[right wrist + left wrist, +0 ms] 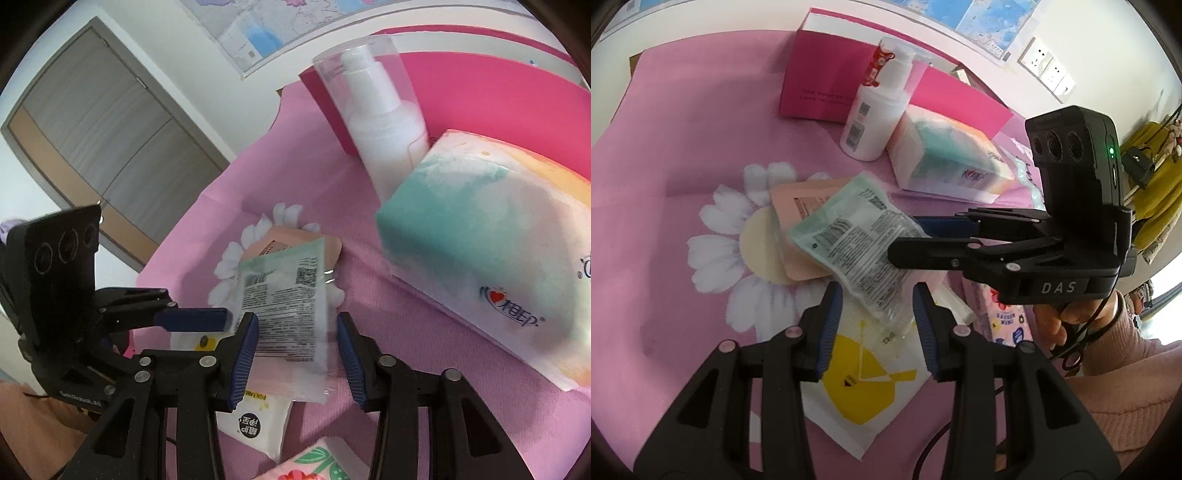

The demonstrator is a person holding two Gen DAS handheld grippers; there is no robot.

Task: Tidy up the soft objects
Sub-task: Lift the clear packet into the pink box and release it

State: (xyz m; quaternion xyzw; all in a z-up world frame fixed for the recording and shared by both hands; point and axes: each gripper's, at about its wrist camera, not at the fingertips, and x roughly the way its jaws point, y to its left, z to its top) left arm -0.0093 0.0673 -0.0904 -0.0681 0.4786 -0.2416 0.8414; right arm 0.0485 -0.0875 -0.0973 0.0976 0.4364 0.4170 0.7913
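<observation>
1. The left wrist view alone is showing a white sheet with a yellow shape [864, 384] under the left tool [877, 328]
2. The mint-green printed plastic sachet [855, 236] is lying on the pink counter [683, 155], atop a peach packet [798, 206], long axis diagonal
3. Both the left tool and the right tool [295, 347] are standing partly open, the sachet between unpressed pads

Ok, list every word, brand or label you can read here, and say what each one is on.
"DAS": on the right gripper, on its black body.
"相印", beside a red heart: on the tissue pack.
Fine print and codes on the green sachet, the white pump bottle, the pink box and the white wipes pack: too small or blurred.
</observation>
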